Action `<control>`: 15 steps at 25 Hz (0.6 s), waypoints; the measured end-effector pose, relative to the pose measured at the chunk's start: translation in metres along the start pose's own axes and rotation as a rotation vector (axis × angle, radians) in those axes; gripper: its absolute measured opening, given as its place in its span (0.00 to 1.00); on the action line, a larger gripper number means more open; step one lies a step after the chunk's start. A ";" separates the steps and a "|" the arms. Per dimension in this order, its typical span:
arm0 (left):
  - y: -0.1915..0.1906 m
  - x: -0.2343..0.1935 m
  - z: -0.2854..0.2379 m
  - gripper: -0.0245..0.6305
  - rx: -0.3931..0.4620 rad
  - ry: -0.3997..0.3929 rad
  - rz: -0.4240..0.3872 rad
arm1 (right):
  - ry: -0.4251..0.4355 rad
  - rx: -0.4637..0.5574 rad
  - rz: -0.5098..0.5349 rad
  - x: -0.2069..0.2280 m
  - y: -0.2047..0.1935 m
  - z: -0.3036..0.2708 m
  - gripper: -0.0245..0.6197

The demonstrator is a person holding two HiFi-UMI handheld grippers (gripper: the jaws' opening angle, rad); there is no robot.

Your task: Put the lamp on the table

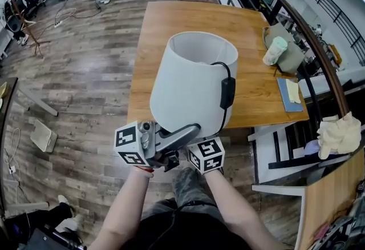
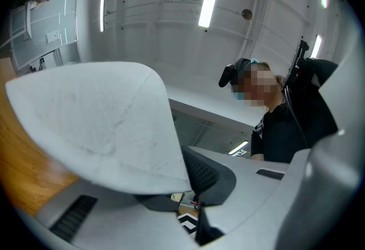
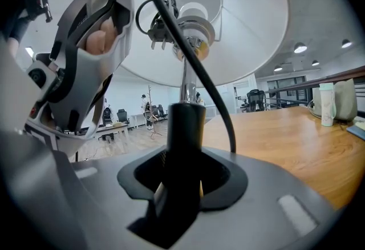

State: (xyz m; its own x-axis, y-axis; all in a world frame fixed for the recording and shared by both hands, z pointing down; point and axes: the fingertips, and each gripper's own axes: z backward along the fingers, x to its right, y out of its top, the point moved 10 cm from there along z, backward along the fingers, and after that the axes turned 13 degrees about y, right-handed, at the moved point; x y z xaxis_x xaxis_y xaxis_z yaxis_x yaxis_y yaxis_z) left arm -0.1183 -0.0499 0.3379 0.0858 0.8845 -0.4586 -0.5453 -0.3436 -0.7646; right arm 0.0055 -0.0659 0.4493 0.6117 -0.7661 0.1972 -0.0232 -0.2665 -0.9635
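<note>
**Carry stage, lamp not yet set down.** The lamp (image 1: 194,80) is held off the table (image 1: 188,15), with its shade above and just ahead of both claws and overhanging the table's near edge.

The right gripper (image 3: 181,177) is clenched on the lamp's dark stem (image 3: 183,129). The stem rises straight out from between the jaws to the bulb socket (image 3: 191,20). The left gripper (image 2: 185,183) sits just beside the right one. Its jaws are drawn in on the lower rim of the shade (image 2: 97,129), which lies across the lower jaw and meets the black pad of the other.

A black cord (image 3: 211,89) runs from the socket down past the right claw's jaws, and its inline switch (image 1: 227,92) hangs against the shade's outer wall.

The table top stretches ahead and to the right of the right claw. A bag (image 1: 285,49) is on the table, well apart from the lamp toward the far right edge. The lamp's base shows in no view (it presumably hangs below the claws).

**Step in hand, as judged:** transport toward the table, with placement yet to come.

**What the next move appears to call for:**
- Carry both claws forward together, past the near edge.
- Keep the stem upright.
- Lower until the base bears fully on the wood.
- Only then release, the shade claw first.
- Keep the loose cord clear of the base as it lands.
</note>
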 end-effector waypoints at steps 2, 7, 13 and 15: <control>0.003 -0.013 -0.009 0.07 0.002 0.004 -0.005 | 0.006 0.000 0.001 0.015 0.004 -0.007 0.28; 0.006 -0.044 -0.024 0.06 0.009 0.017 0.011 | 0.016 -0.013 0.004 0.048 0.010 -0.019 0.28; 0.008 -0.071 -0.042 0.06 0.006 0.030 0.019 | 0.019 -0.016 -0.004 0.078 0.014 -0.029 0.28; 0.007 -0.079 -0.049 0.06 0.004 0.032 0.026 | 0.018 -0.019 -0.004 0.087 0.016 -0.029 0.28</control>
State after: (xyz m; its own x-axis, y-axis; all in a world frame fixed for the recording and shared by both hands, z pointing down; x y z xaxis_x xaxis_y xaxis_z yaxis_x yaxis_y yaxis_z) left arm -0.0885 -0.1373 0.3464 0.0983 0.8647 -0.4926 -0.5507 -0.3650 -0.7507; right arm 0.0352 -0.1540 0.4568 0.5971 -0.7755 0.2049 -0.0356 -0.2808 -0.9591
